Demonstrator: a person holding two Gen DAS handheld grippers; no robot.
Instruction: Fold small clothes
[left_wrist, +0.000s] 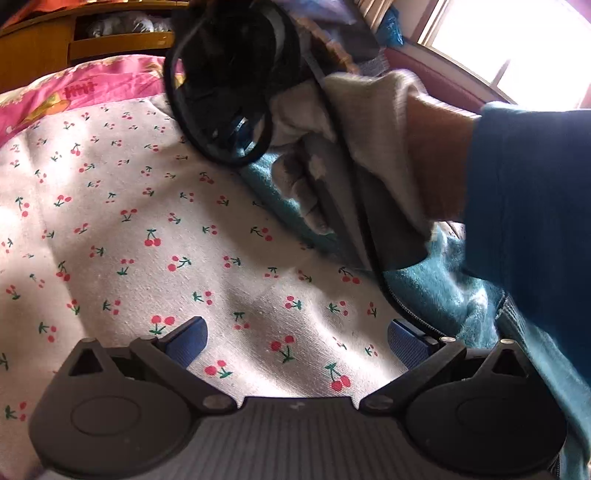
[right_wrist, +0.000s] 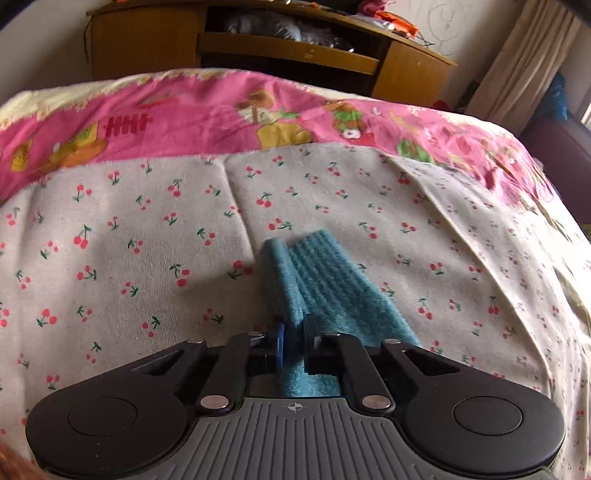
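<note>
The right gripper (right_wrist: 293, 334) is pinching a small teal garment (right_wrist: 317, 280) between its blue pads, jaws pressed nearly together on the fluffy, ribbed fabric. From the right wrist view the teal piece runs from the lower centre of the frame up toward the middle, where its folded end lies on the white cherry-print sheet (right_wrist: 147, 229). Beyond that sheet, across the upper part of the frame, lies a pink cartoon-print blanket (right_wrist: 207, 114), and behind it at the top stands a wooden shelf unit (right_wrist: 291, 48). A beige curtain (right_wrist: 524, 62) hangs at the upper right. In the left wrist view the left gripper (left_wrist: 297, 341) is spread wide, its blue pads (left_wrist: 190, 339) well apart with only cherry-print sheet showing between them. At the right of that frame a gloved hand (left_wrist: 354, 147) with a blue sleeve (left_wrist: 528, 221) grips the handle of the other tool, whose black cable (left_wrist: 218, 122) loops in the upper centre. Teal fabric shows beneath that hand and along the right edge. A bright window (left_wrist: 524, 48) fills the upper right corner.
</note>
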